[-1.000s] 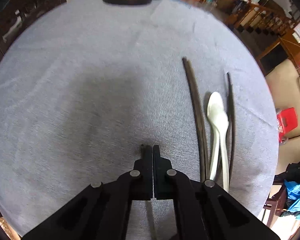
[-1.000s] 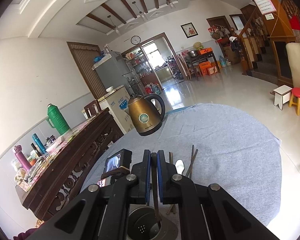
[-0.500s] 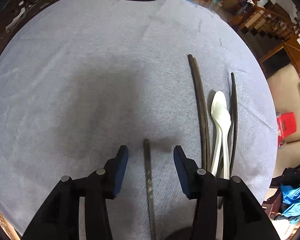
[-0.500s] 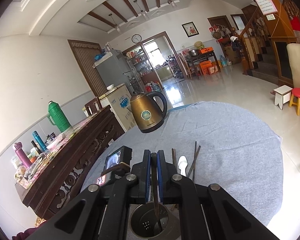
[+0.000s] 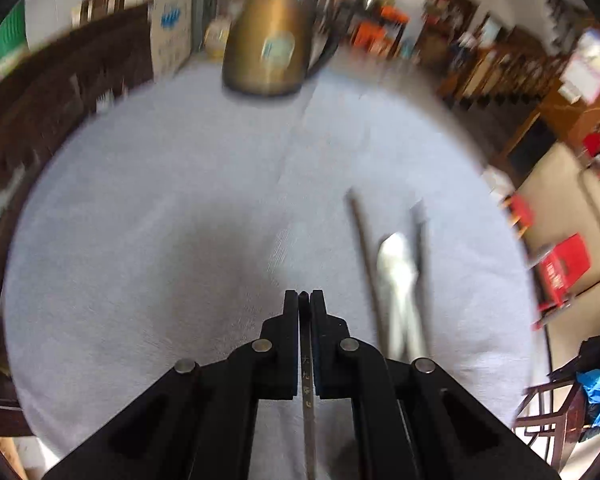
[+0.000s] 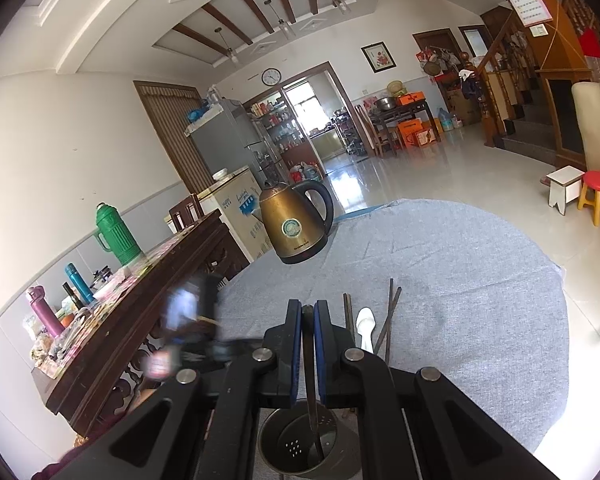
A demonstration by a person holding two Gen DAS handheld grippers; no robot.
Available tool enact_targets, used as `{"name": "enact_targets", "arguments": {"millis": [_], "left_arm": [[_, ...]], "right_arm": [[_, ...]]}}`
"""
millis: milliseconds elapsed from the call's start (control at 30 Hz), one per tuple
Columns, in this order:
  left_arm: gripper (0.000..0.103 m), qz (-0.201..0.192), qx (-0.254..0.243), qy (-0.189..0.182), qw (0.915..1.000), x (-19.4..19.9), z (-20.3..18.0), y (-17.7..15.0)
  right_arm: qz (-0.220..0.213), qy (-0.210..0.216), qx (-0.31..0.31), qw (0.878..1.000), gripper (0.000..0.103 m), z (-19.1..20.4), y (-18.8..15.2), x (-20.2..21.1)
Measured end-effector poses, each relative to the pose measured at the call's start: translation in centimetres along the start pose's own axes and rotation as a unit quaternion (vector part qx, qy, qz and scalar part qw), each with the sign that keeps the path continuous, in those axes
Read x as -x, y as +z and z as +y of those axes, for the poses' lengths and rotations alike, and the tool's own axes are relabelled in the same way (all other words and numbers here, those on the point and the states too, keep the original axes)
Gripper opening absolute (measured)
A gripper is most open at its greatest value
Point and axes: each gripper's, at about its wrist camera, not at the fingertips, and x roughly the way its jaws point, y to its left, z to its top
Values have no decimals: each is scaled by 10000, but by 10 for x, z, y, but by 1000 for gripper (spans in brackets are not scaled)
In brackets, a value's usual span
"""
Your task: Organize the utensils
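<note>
Right wrist view: a metal holder [image 6: 300, 446] sits directly below the right gripper [image 6: 308, 314], near the table's near edge. Its floor is perforated, and the lower end of a dark chopstick [image 6: 314, 420] hangs inside it without clearly touching the bottom. The right gripper's fingers are closed flat on that chopstick, holding it roughly upright.

In the left wrist view, the left gripper [image 5: 304, 300] is also pinched tight, on a second chopstick [image 5: 307, 380] that runs back toward the camera between its fingers, lifted off the cloth. This view is blurred.

On the grey tablecloth [image 6: 480, 280], right of both grippers, the remaining utensils lie in a loose row pointing far: a dark chopstick pair [image 6: 348, 316], a white spoon [image 6: 366, 330] just beside it, and two more crossed sticks [image 6: 390, 312] on the spoon's right. In the left wrist view the same spoon [image 5: 394, 264] lies between dark sticks, its handle running under the gripper's right arm.

A brass kettle [image 6: 294, 226] stands at the far edge of the table, well apart from the utensils. A dark wooden sideboard [image 6: 148, 300] loaded with flasks runs along the left. The left gripper's body shows as a blur at the table's left edge. Bare cloth lies between the utensils and the kettle, and to the right up to the round edge, past which is tiled floor.
</note>
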Motion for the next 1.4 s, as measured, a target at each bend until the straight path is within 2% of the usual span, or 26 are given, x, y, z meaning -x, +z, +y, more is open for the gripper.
{"name": "enact_targets", "arguments": {"millis": [133,333,467,533,667,767,1000,1100,1133,1167,1233,1267,1300,1400], "left_arm": [[5,-954,-260,-256,9948,92,-8,1],[5,-2062,-337,-614,9760,197,-20,-8],[5,-2502,-355,-740,9647,235,-11,-11],[5,-2596,-359,-816,9616,244,-10,-15],[5,-2658,-407,-1013,9578,257,-13,-24],[5,-2572,-506,-1033,9595,255,-18,-35],[5,-1854,-331,-1078,9762,221,-14,-53],[5,-1364,-165,-998,9855,193,-5,-58],[5,-1242,-134,-978,9873,186,-2,-60],[11,-1071,-78,-916,9900,177,1,-62],[28,-910,111,-821,9924,170,12,-70],[41,-922,192,-788,9924,170,17,-74],[47,-1015,267,-714,9919,172,23,-80],[55,-1292,265,-338,9907,182,33,-93]], "right_arm": [[-110,-56,63,9999,7,3,-3,6],[-114,-114,48,9999,7,6,-8,8],[-149,-150,81,9997,7,10,-11,11],[-161,-177,92,9997,7,10,-12,11],[-167,-191,29,9997,7,8,-12,12],[-170,-188,39,9997,7,8,-12,13],[-122,-185,80,9997,8,9,-14,11],[14,-195,34,9998,9,8,-16,7],[77,-184,-2,9998,15,7,-16,6],[123,-187,-60,9997,22,6,-16,5],[61,-227,-200,9995,61,-1,-15,11],[-62,-201,-258,9994,66,-4,-14,17],[-229,-197,-299,9991,67,-8,-13,24],[-481,-379,-344,9975,67,-20,-7,39]]}}
